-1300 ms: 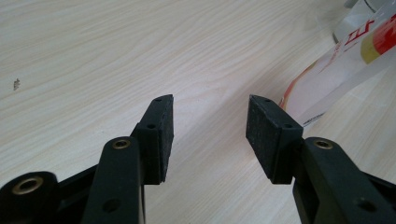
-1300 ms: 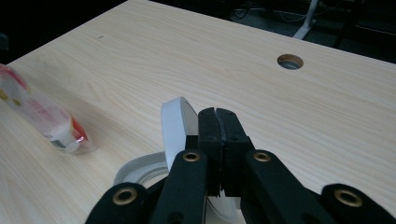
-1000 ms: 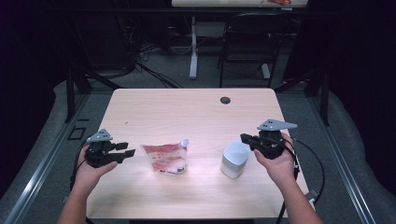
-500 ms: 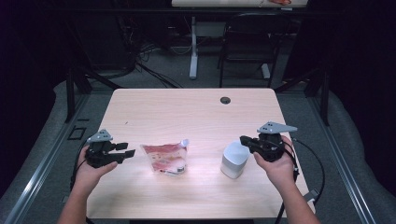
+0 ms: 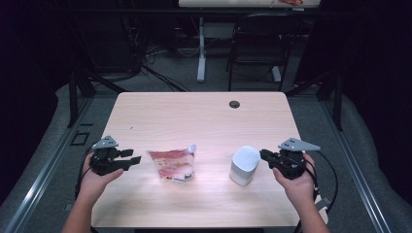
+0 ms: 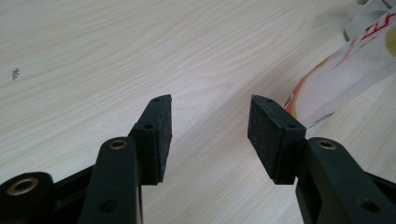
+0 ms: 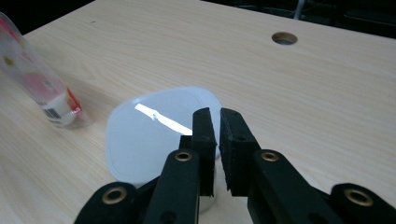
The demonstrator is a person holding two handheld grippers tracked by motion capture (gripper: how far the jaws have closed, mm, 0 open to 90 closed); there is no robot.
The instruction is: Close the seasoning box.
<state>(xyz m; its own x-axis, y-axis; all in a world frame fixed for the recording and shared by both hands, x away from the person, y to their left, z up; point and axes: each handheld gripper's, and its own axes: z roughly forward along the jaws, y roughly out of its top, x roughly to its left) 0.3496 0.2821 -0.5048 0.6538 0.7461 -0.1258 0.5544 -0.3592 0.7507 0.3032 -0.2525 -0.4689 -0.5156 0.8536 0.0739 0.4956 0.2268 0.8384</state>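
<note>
White rounded plastic tub [image 5: 244,164] beside nearly closed right gripper [image 5: 264,155]; left gripper [image 5: 135,159] apart.

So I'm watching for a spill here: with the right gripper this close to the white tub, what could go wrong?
The right gripper hangs at the rim of the lidded white container, and its jaws have just been opening but stand only a narrow gap apart, far less than the tub's width, so coming closer might shove or tip it. The left gripper is open, with the snack pouch beside it, unheld, so a knock could slide it.
</note>
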